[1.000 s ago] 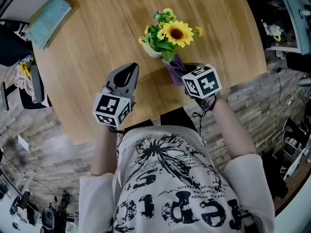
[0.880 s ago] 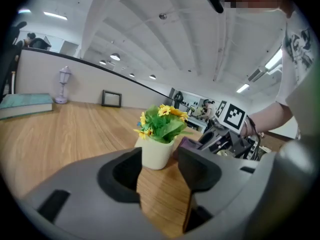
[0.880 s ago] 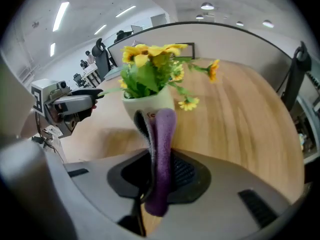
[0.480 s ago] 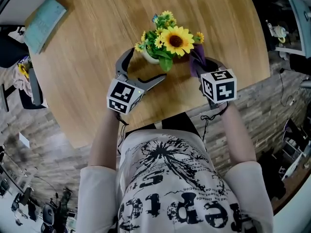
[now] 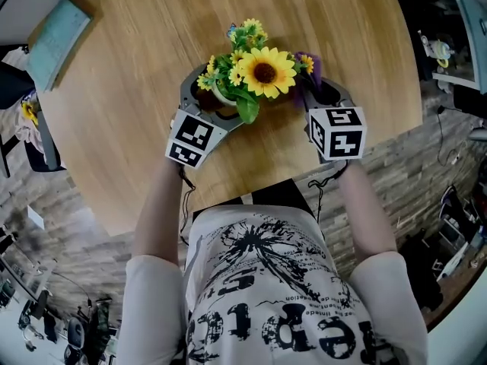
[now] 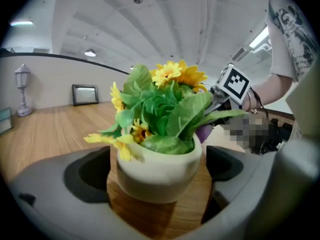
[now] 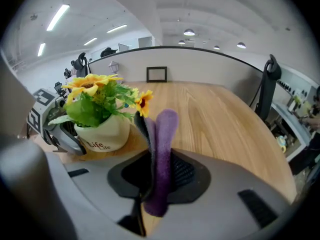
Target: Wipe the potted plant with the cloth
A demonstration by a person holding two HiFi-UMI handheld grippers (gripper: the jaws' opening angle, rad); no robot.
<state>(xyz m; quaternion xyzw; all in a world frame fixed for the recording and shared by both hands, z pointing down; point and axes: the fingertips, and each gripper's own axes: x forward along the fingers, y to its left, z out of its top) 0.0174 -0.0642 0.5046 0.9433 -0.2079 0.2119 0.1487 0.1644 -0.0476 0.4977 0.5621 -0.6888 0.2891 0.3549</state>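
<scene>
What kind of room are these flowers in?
Probably an office or workshop: a big round wooden table, long strip lights on the ceiling, and cluttered desks with gear at the side.

We take this for an open-plan office or lab, not a home: long ceiling strip lights (image 7: pixel 57 15), a curved partition wall (image 7: pixel 210 66) behind the round wooden worktop (image 5: pixel 129 74), cluttered workstations (image 7: pixel 295 114) off to one side, and dark gear & cables on the floor (image 5: pixel 84 329). There's some decor too (a picture frame (image 6: pixel 84 94) and a small lantern (image 6: pixel 22 90)) along the partition.
</scene>
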